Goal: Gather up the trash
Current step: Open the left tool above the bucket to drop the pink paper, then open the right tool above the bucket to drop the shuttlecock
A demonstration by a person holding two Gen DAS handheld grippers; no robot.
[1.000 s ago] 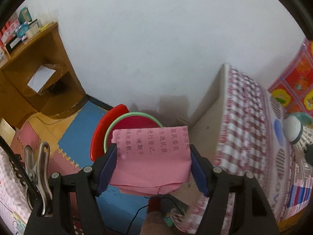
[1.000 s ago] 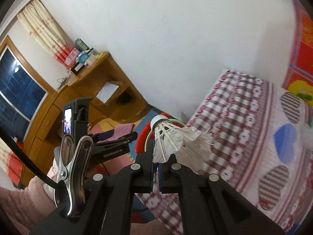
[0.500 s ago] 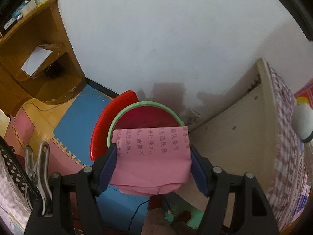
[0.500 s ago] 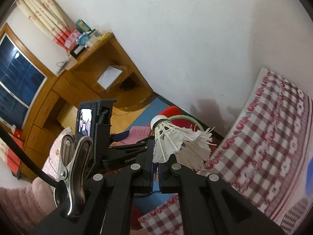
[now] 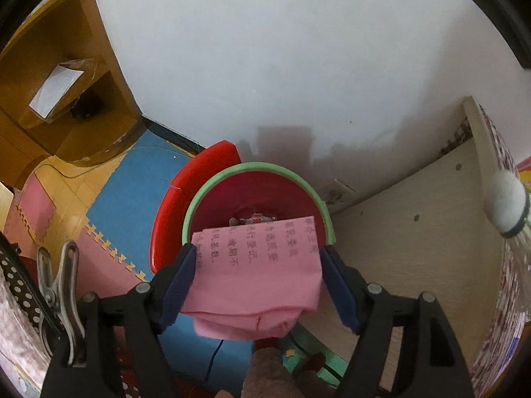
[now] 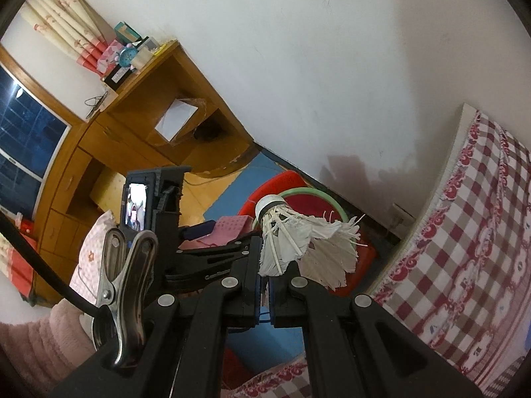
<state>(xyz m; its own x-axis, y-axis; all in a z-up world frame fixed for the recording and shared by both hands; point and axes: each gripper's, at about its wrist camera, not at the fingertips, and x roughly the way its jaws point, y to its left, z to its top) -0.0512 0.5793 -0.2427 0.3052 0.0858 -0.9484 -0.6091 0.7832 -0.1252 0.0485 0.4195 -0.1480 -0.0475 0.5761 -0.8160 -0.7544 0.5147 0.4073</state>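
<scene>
A folded pink paper [image 5: 255, 282] with printed characters sits between the blue pads of my left gripper [image 5: 255, 258]. The jaws are opening, and the paper still touches both pads, slightly tilted. It hangs over the near rim of a red bin with a green rim [image 5: 252, 169]; some scraps lie at the bin's bottom. My right gripper [image 6: 265, 278] is shut on the feathers of a white shuttlecock [image 6: 298, 232], cork end up, to the right of and above the bin [image 6: 318, 194]. The right wrist view also shows the pink paper [image 6: 229, 229].
A red stool or lid [image 5: 186, 199] stands against the bin's left side. The bed's pale side board [image 5: 415, 248] and checked cover [image 6: 464, 232] flank the bin on the right. A wooden desk [image 5: 49, 116] stands at left, above blue and pink foam mats [image 5: 132, 182].
Both grippers have come down toward the bin, which now looks larger and nearer. The pink paper has tilted a little between the left pads. The shuttlecock stays clamped.
</scene>
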